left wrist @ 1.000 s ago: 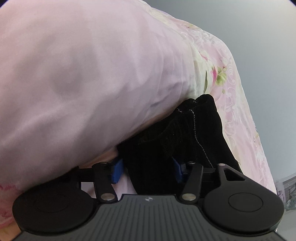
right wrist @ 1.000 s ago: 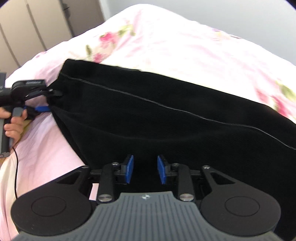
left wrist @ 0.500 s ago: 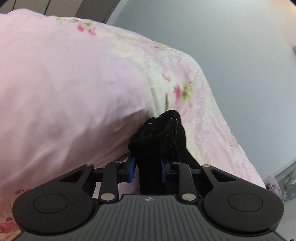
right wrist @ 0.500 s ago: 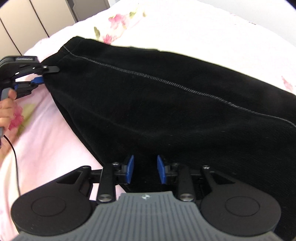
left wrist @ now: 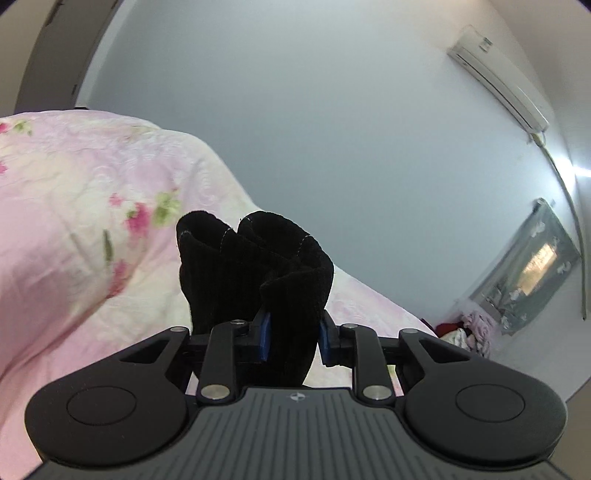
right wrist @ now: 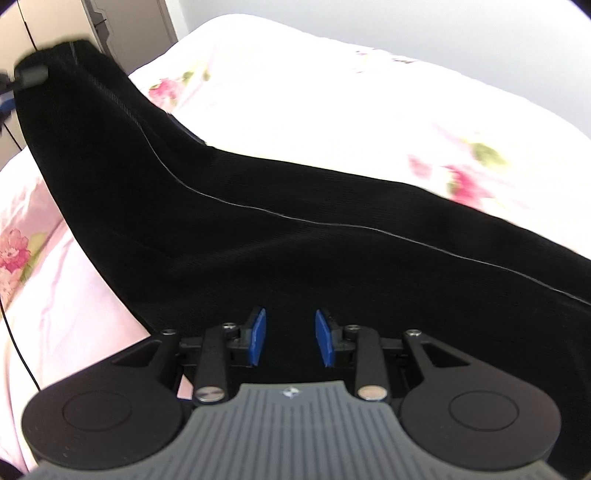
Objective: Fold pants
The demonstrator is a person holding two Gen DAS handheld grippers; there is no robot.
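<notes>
Two claws worked one pair of black pants (right wrist: 332,236) on a single bed (right wrist: 351,92) covered in pink floral bedding. From the left wrist view, the left claw (left wrist: 293,334) pinched a bunched fold of the dark ribbed fabric (left wrist: 258,273) between its two blue pads (left wrist: 264,334), the cloth rising above the fingers in two rounded humps edged with pale stitching. Behind it lay the bed (left wrist: 92,206), and beyond that a plain grey-blue wall (left wrist: 314,110) carrying one air conditioner (left wrist: 498,77) high up at the right. One framed picture (left wrist: 532,266) hung lower on the same side, with a small heap of red and pink clothes (left wrist: 461,328) beneath it.

From the right wrist view, the pants stretched across the bed from lower right to upper left, one pale seam line (right wrist: 258,210) running along their length. Their far corner was lifted off the bedding at upper left, where the left claw (right wrist: 31,75) showed as a blurred dark shape at the cloth's edge. The right claw (right wrist: 288,338) sat low over the near edge of the pants, its two blue pads (right wrist: 256,336) standing a little apart with black fabric behind and between them; whether they were gripping the cloth could not be told from the dark frame. One thin black cable (right wrist: 14,332) trailed down the left over the pink sheet. Pale cupboard doors (right wrist: 122,26) stood behind the bed at upper left.
</notes>
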